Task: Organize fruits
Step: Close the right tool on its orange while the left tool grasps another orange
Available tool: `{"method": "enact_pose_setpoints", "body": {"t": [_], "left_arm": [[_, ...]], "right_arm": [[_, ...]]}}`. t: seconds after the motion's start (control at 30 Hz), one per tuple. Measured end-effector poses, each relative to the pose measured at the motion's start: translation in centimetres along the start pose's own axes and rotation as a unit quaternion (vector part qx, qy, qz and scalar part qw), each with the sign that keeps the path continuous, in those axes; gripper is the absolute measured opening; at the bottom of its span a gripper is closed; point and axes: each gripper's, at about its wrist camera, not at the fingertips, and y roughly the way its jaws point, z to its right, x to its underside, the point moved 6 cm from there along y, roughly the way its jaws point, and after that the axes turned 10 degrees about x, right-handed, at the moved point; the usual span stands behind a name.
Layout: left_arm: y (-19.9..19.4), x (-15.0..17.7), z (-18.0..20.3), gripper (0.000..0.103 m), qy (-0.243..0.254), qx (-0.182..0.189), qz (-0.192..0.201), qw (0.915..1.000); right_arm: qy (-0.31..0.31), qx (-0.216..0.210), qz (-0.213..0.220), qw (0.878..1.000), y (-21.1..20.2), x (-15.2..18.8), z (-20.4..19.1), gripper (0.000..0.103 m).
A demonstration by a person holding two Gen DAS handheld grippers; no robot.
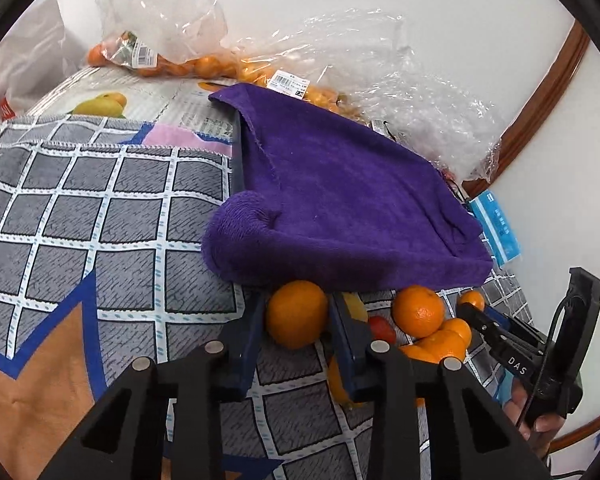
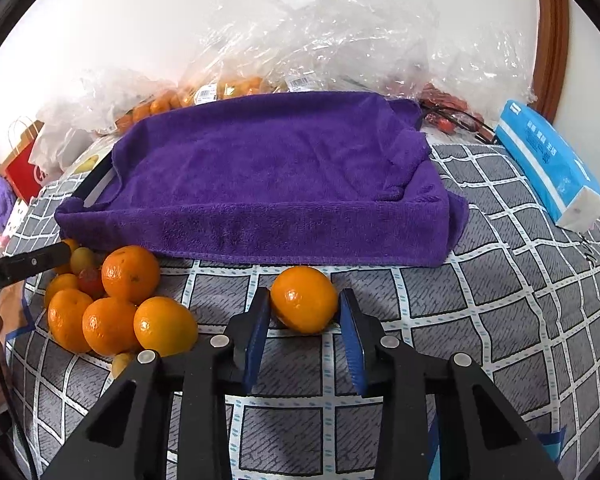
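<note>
Your left gripper (image 1: 296, 316) pinches one orange (image 1: 297, 314); your right gripper (image 2: 304, 308), spread, straddles another orange (image 2: 304, 304), both poised for the towel-lined tray (image 2: 260, 184).

Probably a home: patterned cloth (image 2: 500, 280) on a table; tissue pack (image 2: 548, 168); shopping bags (image 1: 172, 20)

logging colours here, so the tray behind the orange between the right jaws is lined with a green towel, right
Not quite: the towel is purple, not green, as the right wrist view shows. It does line the tray behind the orange sitting between the right gripper jaws.
</note>
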Motion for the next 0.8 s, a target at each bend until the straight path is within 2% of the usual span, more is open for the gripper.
{"method": "enact_pose_setpoints", "body": {"t": [0.17, 0.23, 0.3, 0.4, 0.57, 0.8], "left_arm": [[-2.1, -0.2, -0.3, 0.031, 0.009, -0.039, 0.017, 0.9990], [-2.3, -0.1, -0.7, 0.031, 0.021, -0.070, 0.011, 0.9973], [-1.8, 0.2, -1.0, 0.031, 0.035, -0.081, -0.002, 0.9961], [-1.3, 0.5, -1.3, 0.031, 0.034, -0.079, -0.009, 0.9963], [-1.1, 0.6, -1.2, 0.031, 0.051, -0.088, 0.009, 0.9948], [-1.1, 0.7, -1.2, 0.031, 0.042, -0.086, 0.013, 0.9953]], "right_arm": [[0.002, -0.003, 0.001, 1.000, 0.0, 0.0, 0.1, 0.035], [0.003, -0.003, 0.002, 1.000, 0.0, 0.0, 0.2, 0.035], [0.004, -0.002, 0.003, 1.000, 0.0, 0.0, 0.2, 0.035], [0.004, -0.003, 0.002, 1.000, 0.0, 0.1, 0.2, 0.035], [0.012, -0.005, -0.007, 1.000, 0.4, 0.1, 0.4, 0.035], [0.007, 0.004, -0.008, 1.000, 0.6, 0.1, 0.3, 0.035]]}}
